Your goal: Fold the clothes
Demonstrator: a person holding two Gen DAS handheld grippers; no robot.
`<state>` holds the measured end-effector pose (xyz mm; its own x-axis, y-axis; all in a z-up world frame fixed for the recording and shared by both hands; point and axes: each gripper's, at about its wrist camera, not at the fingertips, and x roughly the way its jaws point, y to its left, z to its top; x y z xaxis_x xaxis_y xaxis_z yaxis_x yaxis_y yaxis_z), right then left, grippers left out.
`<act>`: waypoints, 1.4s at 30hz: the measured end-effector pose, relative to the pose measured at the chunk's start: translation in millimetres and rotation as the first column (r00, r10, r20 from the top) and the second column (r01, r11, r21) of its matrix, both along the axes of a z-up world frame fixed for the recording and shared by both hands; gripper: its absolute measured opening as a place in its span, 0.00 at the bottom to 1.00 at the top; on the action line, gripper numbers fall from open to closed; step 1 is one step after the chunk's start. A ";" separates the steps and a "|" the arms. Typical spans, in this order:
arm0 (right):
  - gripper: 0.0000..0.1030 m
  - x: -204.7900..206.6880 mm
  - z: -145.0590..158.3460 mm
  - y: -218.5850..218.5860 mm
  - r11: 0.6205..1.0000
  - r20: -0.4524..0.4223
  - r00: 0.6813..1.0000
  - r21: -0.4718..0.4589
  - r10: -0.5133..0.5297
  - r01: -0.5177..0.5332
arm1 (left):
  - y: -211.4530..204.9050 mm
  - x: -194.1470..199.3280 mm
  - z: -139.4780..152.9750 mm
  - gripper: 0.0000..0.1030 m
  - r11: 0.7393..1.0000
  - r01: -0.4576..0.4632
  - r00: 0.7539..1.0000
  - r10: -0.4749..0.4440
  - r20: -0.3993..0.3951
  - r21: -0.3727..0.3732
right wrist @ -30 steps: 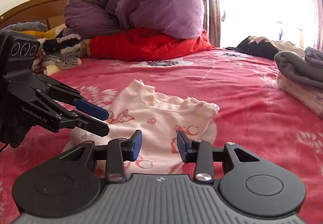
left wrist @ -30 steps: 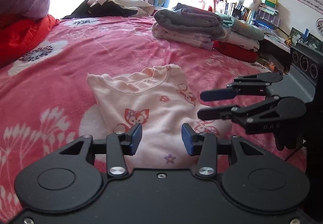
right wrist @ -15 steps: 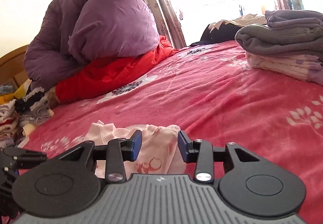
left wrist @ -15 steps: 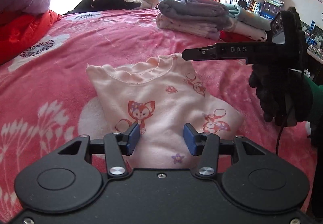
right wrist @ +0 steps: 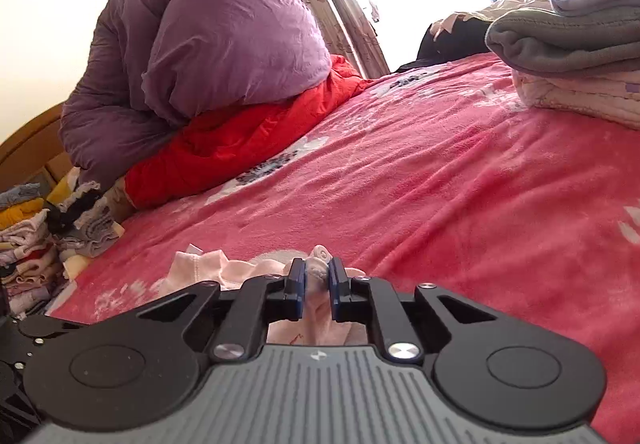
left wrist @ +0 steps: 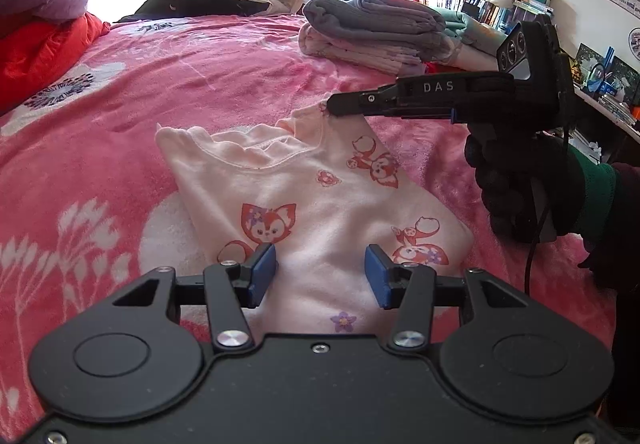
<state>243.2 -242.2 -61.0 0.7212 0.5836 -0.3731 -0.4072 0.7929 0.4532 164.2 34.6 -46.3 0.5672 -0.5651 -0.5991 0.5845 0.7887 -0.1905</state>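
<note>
A pale pink child's shirt [left wrist: 312, 196] with fox prints lies flat on the pink floral blanket [left wrist: 160, 84], neckline away from me. My left gripper [left wrist: 320, 276] hovers open over the near hem, with fabric showing between the blue pads [left wrist: 264, 268] but not pinched. My right gripper [left wrist: 332, 108], held by a black-gloved hand [left wrist: 520, 184], comes in from the right. Its jaws are closing on the shirt's far right shoulder corner, which is raised a little. In the right wrist view the pads of the right gripper [right wrist: 317, 280] squeeze a bunched bit of pink shirt [right wrist: 208, 268].
A folded stack of grey and pale clothes [left wrist: 372, 32] sits at the far right of the bed. A purple duvet [right wrist: 224, 44] rests on a red quilt [right wrist: 240, 148] by the headboard, beside piled small garments [right wrist: 40, 236]. Dark clothing [left wrist: 216, 0] lies by the window. Shelves [left wrist: 500, 4] line the right wall.
My right gripper rolled onto its side, moved to the shirt's far right shoulder corner and closed on it, lifting the corner slightly. The left gripper stayed over the hem.
</note>
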 end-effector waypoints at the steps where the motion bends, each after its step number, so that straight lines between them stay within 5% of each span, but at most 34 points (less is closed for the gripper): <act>1: 0.13 1.6 1.7 -2.5 1.000 0.000 1.000 0.028 0.005 -0.005 | 0.2 0.1 -0.4 0.47 1.000 0.001 1.000 -0.001 -0.003 -0.001; 5: 0.14 20.8 -8.2 -16.9 0.979 -0.101 0.993 0.197 0.065 -0.044 | 0.6 1.2 -2.0 0.50 1.000 0.009 1.000 -0.009 -0.016 -0.008; 7: 0.19 32.9 -26.6 -22.2 0.974 -0.198 0.978 0.225 0.057 -0.011 | 0.5 1.1 -1.9 0.51 1.000 0.012 1.000 -0.012 -0.017 -0.007; 9: 0.18 31.6 -31.3 -26.9 0.968 -0.204 0.979 0.251 0.026 0.027 | 0.4 1.2 -1.7 0.51 1.000 0.014 1.000 -0.014 -0.018 -0.007; 13: 0.53 18.2 -11.4 -18.4 0.987 -0.102 0.994 0.156 -0.030 0.046 | 2.9 1.9 0.5 0.51 1.000 0.008 1.000 -0.008 -0.027 -0.025; 14: 0.54 15.0 -7.9 -18.2 0.987 -0.084 0.996 0.150 -0.040 0.052 | 4.1 1.5 2.2 0.51 1.000 0.005 1.000 -0.006 -0.026 -0.030; 18: 0.52 -4.7 14.5 -14.3 0.998 0.016 0.999 0.049 -0.030 0.029 | 10.8 -0.5 10.8 0.51 0.998 -0.010 1.000 0.010 -0.009 -0.058; 23: 0.43 -56.0 39.2 7.7 0.982 0.092 0.987 -0.147 0.130 -0.115 | 16.4 -4.9 17.1 0.51 0.997 -0.008 1.000 0.007 -0.001 -0.079; 29: 0.28 -104.9 13.9 41.5 0.910 -0.022 0.970 -0.340 0.244 -0.237 | -1.9 -11.2 5.0 0.51 0.999 0.046 0.999 -0.046 -0.013 0.002; 32: 0.26 -104.2 2.6 34.1 0.938 -0.053 0.979 -0.279 0.198 -0.205 | -7.2 -17.6 4.4 0.49 0.998 0.036 0.999 -0.038 0.026 0.055; 36: 0.27 -124.6 18.4 35.6 0.947 0.052 0.983 -0.281 0.177 -0.156 | -2.4 -31.8 25.1 0.44 0.999 0.032 0.992 -0.027 0.125 -0.031; 39: 0.27 -124.4 3.2 37.6 0.936 -0.031 0.988 -0.315 0.154 -0.156 | -13.3 -27.9 10.3 0.38 0.998 0.047 0.995 -0.044 0.093 -0.029; 42: 0.27 -128.1 8.4 36.8 0.938 -0.009 0.989 -0.315 0.147 -0.143 | -22.2 -18.6 -4.3 0.29 0.999 0.033 0.998 -0.034 0.060 0.017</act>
